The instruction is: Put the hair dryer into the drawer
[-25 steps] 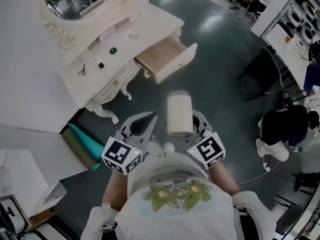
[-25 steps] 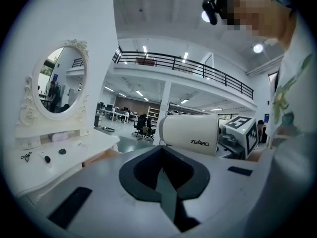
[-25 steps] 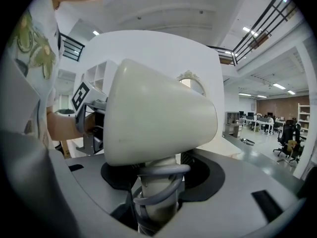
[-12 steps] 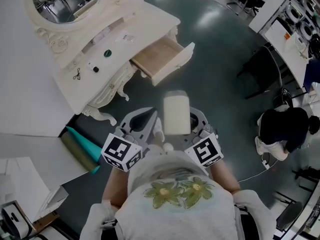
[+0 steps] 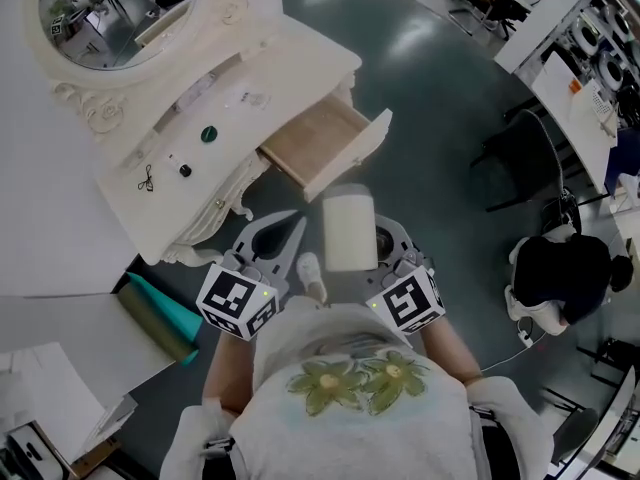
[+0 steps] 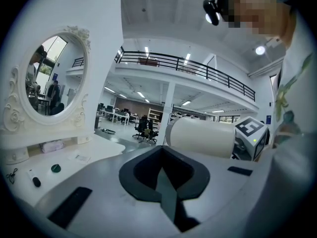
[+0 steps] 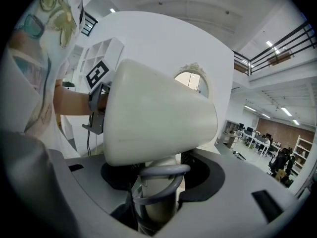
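Currently my right tool (image 5: 385, 248) clamps the hair dryer (image 5: 348, 230), my left tool (image 5: 288, 236) is closed empty, and the open drawer (image 5: 322, 140) is unfilled.

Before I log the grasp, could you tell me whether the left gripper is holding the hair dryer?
No, the left gripper is shut and empty; the right gripper grips the hair dryer.

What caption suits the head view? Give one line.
The right gripper holds the hair dryer near the open drawer; the left gripper is shut, empty.

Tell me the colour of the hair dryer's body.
The hair dryer is cream-white; right gripper view shows it best.
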The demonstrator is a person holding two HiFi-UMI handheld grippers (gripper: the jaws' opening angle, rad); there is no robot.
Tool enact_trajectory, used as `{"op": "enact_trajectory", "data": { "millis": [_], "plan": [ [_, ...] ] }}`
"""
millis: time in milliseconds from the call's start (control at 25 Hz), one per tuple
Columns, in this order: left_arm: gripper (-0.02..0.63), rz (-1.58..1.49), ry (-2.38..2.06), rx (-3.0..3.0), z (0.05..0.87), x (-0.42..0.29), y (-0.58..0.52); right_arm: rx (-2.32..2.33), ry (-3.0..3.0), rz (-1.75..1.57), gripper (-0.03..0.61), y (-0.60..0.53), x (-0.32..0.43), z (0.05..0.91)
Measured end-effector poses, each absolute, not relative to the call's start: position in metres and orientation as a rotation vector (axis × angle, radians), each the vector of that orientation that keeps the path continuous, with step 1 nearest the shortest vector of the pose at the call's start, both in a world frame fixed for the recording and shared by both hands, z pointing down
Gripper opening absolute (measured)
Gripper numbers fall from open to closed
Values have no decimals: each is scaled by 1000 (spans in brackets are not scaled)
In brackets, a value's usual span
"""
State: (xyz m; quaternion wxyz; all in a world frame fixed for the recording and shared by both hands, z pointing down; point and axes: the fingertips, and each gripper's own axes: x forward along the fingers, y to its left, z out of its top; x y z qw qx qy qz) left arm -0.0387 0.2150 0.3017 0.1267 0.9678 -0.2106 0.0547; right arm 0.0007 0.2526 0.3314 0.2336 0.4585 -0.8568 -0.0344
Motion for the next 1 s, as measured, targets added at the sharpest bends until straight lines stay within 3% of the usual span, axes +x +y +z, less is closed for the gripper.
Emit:
{"op": "enact_trajectory", "data": {
  "millis": [1000],
  "plan": [
    [9,194,-641,2701,349,-58,96,941,-2191,-281,245,143,-10,391]
  ]
}}
